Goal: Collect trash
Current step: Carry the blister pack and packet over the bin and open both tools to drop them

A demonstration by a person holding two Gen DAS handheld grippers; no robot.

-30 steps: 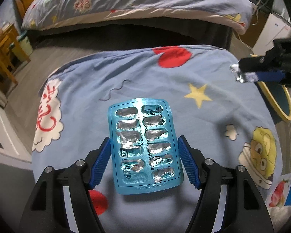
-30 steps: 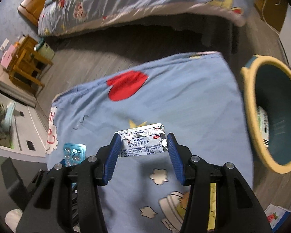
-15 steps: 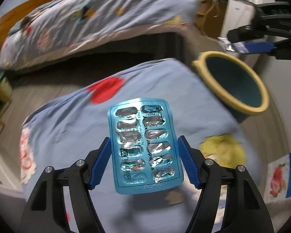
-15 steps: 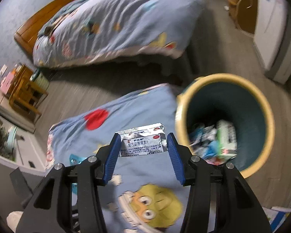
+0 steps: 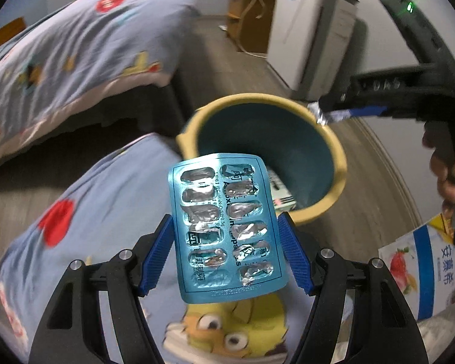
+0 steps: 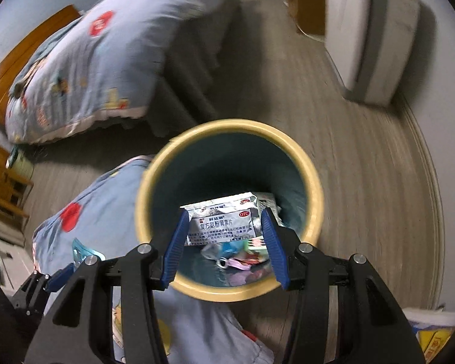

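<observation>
We see the big yellow bin [image 6: 227,209] right under our right gripper [image 6: 226,236], which pinches a silver packet [image 6: 221,223]. Our left gripper [image 5: 227,251] grips the blue pill sheet [image 5: 224,227] beside the rim. If we let go too soon, that sheet could miss.

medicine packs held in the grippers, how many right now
2. A blue blister pack is clamped in the left gripper near the yellow-rimmed bin. A silver sachet is clamped in the right gripper, over the bin's opening. More packaging lies inside the bin.
</observation>
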